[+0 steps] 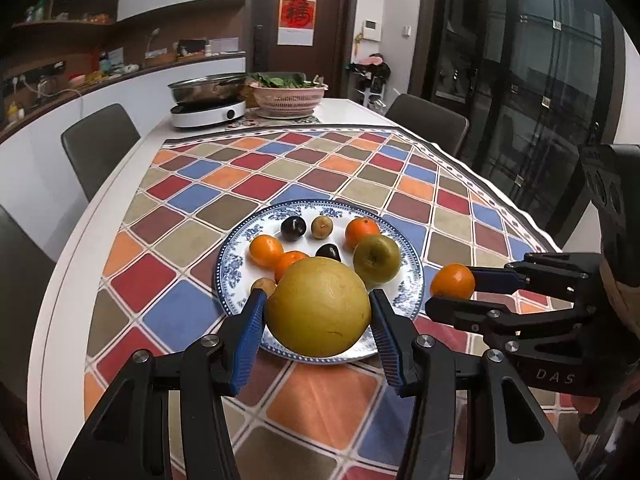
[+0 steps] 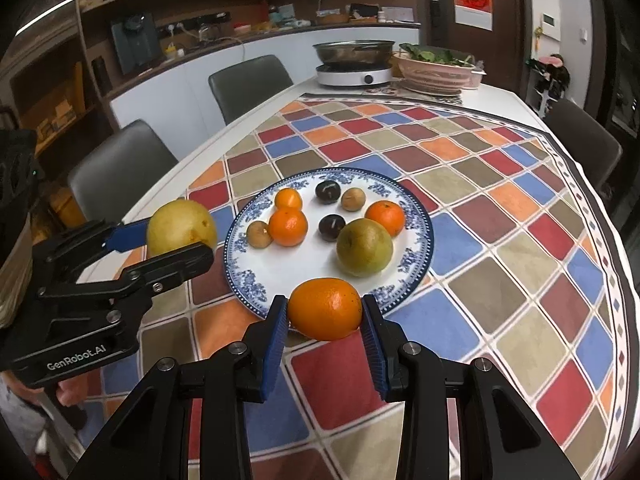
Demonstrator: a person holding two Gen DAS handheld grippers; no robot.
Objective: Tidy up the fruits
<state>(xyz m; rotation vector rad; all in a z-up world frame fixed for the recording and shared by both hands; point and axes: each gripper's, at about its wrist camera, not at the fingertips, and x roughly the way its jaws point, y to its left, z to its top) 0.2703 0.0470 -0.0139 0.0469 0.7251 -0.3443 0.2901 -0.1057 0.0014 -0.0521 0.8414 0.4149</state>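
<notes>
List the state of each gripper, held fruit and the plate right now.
Left gripper: shut on yellow pear.
Yellow pear: held, off the plate.
Right gripper: shut on orange.
Orange: held at the plate's near edge.
Plate: flat on tablecloth, holding fruit.

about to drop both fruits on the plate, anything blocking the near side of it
Nothing visible. The near rim of the plate is bare white. The orange in the right gripper and the yellow pear in the left gripper hang just before it; the green pear sits farther in.
</notes>
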